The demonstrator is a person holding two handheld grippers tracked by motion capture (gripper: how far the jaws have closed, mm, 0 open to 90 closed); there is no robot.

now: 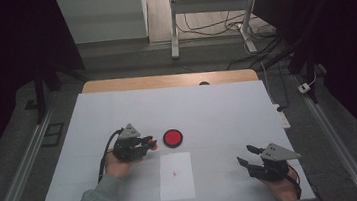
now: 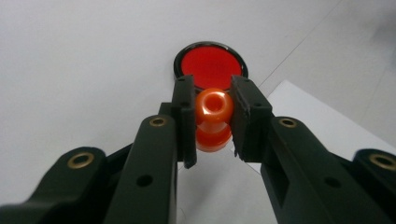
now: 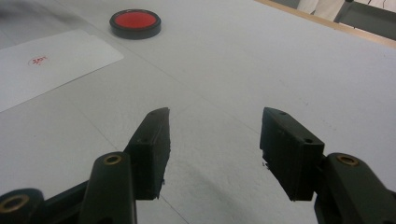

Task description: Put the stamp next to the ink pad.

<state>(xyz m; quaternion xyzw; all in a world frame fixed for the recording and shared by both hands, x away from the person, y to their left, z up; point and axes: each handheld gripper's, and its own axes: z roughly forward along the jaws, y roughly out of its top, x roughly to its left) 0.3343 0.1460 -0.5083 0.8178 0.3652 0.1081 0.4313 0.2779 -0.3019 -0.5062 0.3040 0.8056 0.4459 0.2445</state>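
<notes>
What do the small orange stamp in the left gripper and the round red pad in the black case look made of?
Small orange stamp: probably glossy moulded plastic, given the bright highlights on its knob. Round red pad in the black case: matte red fill, perhaps ink-soaked felt; shiny rim suggests plastic.

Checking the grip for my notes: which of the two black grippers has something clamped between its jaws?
The left gripper: its jaws pinch a glossy orange knob-shaped stamp. The right gripper stands open over bare table.
</notes>
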